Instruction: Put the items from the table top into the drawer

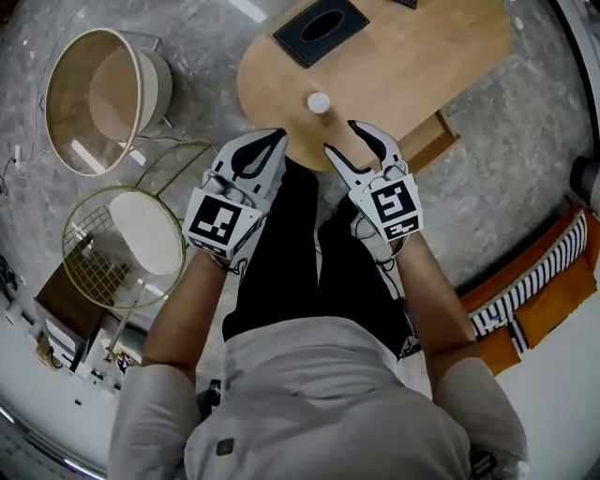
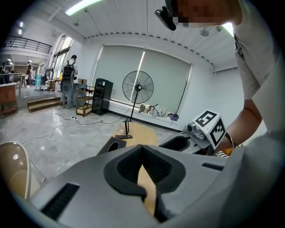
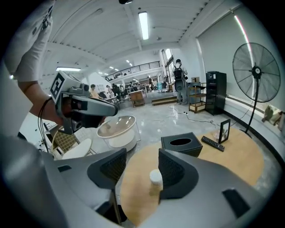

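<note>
Left gripper [image 1: 278, 134]: jaws closed tip to tip, empty. Right gripper [image 1: 339, 136]: jaws wide apart, empty, near small white cylinder [image 1: 319, 102]. Cylinder upright on oval wooden table [image 1: 422, 66]; black tissue box [image 1: 321, 28] farther back. Grey marble floor [image 1: 497, 187].

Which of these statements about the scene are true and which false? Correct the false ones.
1. The right tongs stand open, gripping nothing. True.
2. The left tongs grip the small white container. False: the left tongs are shut and empty; the container stands on the wooden table.
3. The black tissue box sits on the floor. False: the tissue box sits on the table.
4. A remote control lies near the picture frame. True.
</note>
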The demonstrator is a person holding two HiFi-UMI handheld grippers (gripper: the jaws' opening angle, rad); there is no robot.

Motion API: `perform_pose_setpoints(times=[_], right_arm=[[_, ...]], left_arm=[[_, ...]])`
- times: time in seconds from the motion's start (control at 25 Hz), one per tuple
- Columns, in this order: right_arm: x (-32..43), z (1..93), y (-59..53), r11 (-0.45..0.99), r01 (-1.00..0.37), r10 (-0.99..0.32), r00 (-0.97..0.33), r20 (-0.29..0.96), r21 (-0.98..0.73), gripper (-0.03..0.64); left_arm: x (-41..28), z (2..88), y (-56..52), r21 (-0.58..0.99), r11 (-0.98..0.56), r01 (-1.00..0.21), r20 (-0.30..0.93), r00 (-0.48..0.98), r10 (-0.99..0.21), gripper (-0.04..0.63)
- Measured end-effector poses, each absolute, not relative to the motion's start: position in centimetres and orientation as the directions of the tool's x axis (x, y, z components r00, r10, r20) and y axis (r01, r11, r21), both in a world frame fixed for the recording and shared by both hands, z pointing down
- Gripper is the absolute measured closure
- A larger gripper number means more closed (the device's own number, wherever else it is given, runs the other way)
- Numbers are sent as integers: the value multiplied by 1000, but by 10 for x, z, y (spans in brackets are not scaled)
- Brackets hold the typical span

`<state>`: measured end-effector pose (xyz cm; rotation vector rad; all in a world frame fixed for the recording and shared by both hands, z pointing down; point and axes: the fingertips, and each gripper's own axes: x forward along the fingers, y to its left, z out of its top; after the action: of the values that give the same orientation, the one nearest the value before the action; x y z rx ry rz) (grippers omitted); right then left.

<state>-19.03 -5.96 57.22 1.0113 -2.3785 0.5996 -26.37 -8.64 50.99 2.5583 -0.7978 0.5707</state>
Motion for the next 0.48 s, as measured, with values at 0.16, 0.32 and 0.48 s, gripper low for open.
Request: perform_pose_setpoints(times=[0.16,0.32,0.48], right_arm=[[-189,624,-62,622,-759,-518,-581,628,-189,374],[-199,682,-63,616,-765,-489,-560,669,-191,360],[-210,737,-76,621,-766,-457,-527,716,-167,353]], left_arm=[[-256,549,-86,255,-764,-593,511,754,-414,586],[-260,586,-89,244,-779,-578,524,754,-395,586],[-269,629,-108,259,-772,-581,540,750,-383,586]])
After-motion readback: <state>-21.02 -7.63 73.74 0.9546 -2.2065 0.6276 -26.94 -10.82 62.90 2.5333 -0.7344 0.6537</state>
